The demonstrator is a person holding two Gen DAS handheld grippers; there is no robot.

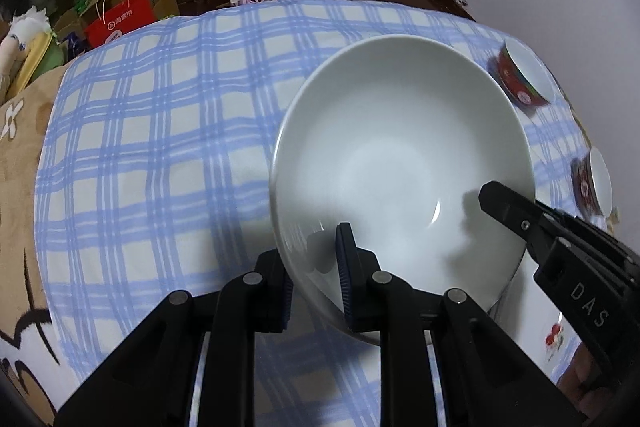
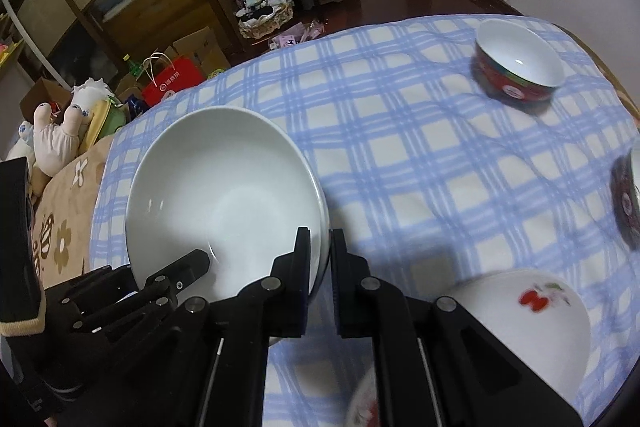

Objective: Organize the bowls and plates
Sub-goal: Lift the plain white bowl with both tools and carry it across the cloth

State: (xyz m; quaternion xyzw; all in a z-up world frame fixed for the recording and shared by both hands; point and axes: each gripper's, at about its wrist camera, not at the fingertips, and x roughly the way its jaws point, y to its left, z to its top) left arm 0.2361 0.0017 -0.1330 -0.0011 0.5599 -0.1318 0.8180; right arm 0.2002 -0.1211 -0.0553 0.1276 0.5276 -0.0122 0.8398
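Note:
A large white bowl [image 1: 400, 147] hangs tilted over the blue checked tablecloth [image 1: 160, 147], gripped from both sides. My left gripper [image 1: 314, 267] is shut on its near left rim, one pad inside and one outside. My right gripper [image 2: 322, 247] is shut on the opposite rim of the white bowl [image 2: 224, 195]. In the left wrist view the right gripper [image 1: 516, 211] reaches in from the right. The left gripper [image 2: 192, 267] shows at the bowl's lower left in the right wrist view.
A red-sided bowl [image 2: 520, 67] stands at the cloth's far right and a dark red bowl [image 2: 628, 199] at the right edge. A white bowl with a red fruit print [image 2: 532, 319] lies below my right gripper. A floral blanket [image 2: 64, 227], a red bag [image 2: 172, 83] and shelves lie beyond.

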